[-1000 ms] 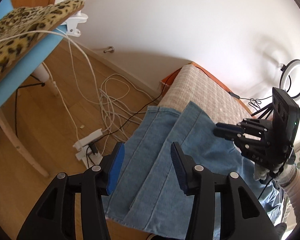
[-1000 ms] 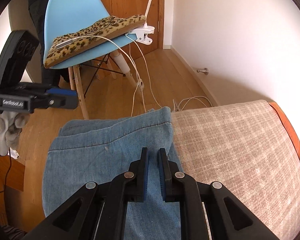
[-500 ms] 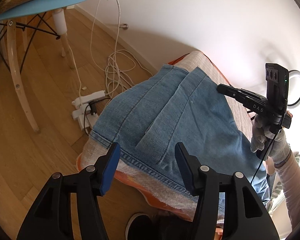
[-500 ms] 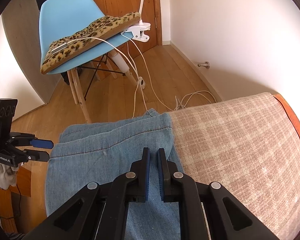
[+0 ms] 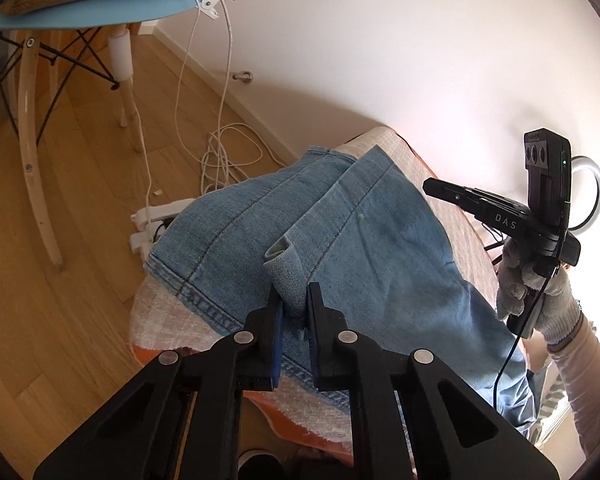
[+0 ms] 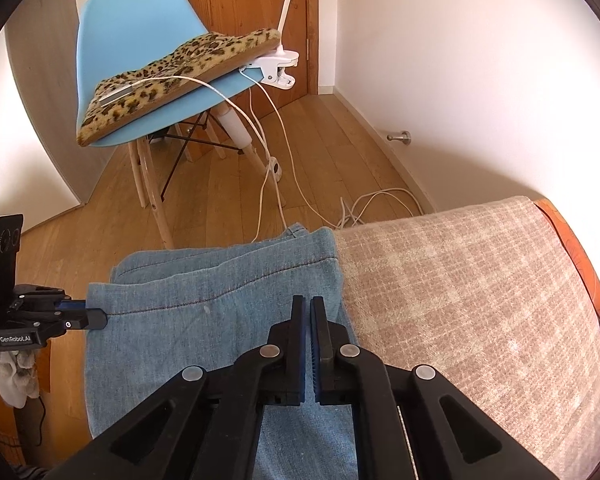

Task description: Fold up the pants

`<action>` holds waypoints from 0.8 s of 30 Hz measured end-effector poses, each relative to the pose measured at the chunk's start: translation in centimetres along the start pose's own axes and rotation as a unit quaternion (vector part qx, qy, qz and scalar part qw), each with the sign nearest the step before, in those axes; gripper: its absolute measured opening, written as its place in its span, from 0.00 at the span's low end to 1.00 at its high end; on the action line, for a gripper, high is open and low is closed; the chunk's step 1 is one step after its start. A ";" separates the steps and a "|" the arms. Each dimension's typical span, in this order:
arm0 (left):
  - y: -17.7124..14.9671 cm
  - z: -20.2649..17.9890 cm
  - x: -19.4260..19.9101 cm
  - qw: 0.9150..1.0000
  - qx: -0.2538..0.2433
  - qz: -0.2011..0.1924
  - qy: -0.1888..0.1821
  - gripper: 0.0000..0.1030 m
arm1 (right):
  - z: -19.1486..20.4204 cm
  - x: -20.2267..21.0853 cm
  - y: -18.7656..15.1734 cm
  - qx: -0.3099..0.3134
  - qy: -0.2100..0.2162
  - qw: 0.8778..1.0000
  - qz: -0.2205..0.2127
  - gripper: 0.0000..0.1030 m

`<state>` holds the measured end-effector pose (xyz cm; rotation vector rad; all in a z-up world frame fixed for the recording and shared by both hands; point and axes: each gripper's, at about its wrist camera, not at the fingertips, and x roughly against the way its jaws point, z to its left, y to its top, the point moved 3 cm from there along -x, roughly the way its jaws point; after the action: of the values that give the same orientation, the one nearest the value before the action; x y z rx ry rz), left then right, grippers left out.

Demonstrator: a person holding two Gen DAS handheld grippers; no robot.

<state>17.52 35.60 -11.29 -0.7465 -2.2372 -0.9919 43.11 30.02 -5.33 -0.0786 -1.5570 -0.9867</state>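
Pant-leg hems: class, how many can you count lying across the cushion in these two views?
2. The upper hem runs along the far side, by the checked cushion; the lower hem lies nearest the wooden floor, part-covered. More layers may hide beneath.

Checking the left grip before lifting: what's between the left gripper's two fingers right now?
A pinched-up fold of the jeans at the hem sits between the left gripper fingers, seen in the left wrist view.

Black grippers point(image 5: 293, 312) w/ blue pads, silver screws; grey knit glove point(image 5: 540, 292), pale sleeve point(image 5: 580, 376).
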 end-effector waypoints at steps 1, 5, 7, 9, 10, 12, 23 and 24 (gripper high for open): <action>0.0 -0.1 0.2 1.000 -0.001 -0.003 -0.002 0.07 | 0.0 0.3 0.1 0.000 -0.004 1.000 -0.005 0.00; 0.4 -1.0 1.5 0.999 -0.017 -0.026 -0.018 0.06 | 0.4 2.1 1.2 0.009 -0.011 1.000 -0.025 0.00; 0.6 -1.1 2.0 0.999 -0.013 -0.036 -0.031 0.06 | 0.6 2.7 1.8 0.015 -0.005 0.999 -0.030 0.00; 0.6 -1.1 1.8 0.999 -0.014 -0.036 -0.034 0.06 | 0.5 2.5 2.3 0.004 0.028 0.999 -0.022 0.01; 0.5 -1.1 1.6 0.999 -0.015 -0.034 -0.035 0.06 | 0.2 1.9 2.4 -0.006 0.041 0.999 -0.007 0.20; 0.1 -1.2 1.0 0.999 -0.020 -0.026 -0.035 0.06 | -0.4 0.6 2.4 -0.020 0.045 0.999 0.007 0.45; 0.0 -1.9 -0.2 0.998 -0.049 -0.013 -0.023 0.06 | -2.7 -8.3 2.7 -0.067 0.040 0.996 0.048 0.27; 0.1 -1.8 -0.3 0.999 -0.047 -0.014 -0.018 0.07 | -2.5 -8.1 2.8 -0.067 0.041 0.996 0.039 0.18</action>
<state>18.26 34.17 -10.45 -0.7796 -2.2504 -1.1117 48.84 34.02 -10.89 -0.1887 -1.4030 -1.0192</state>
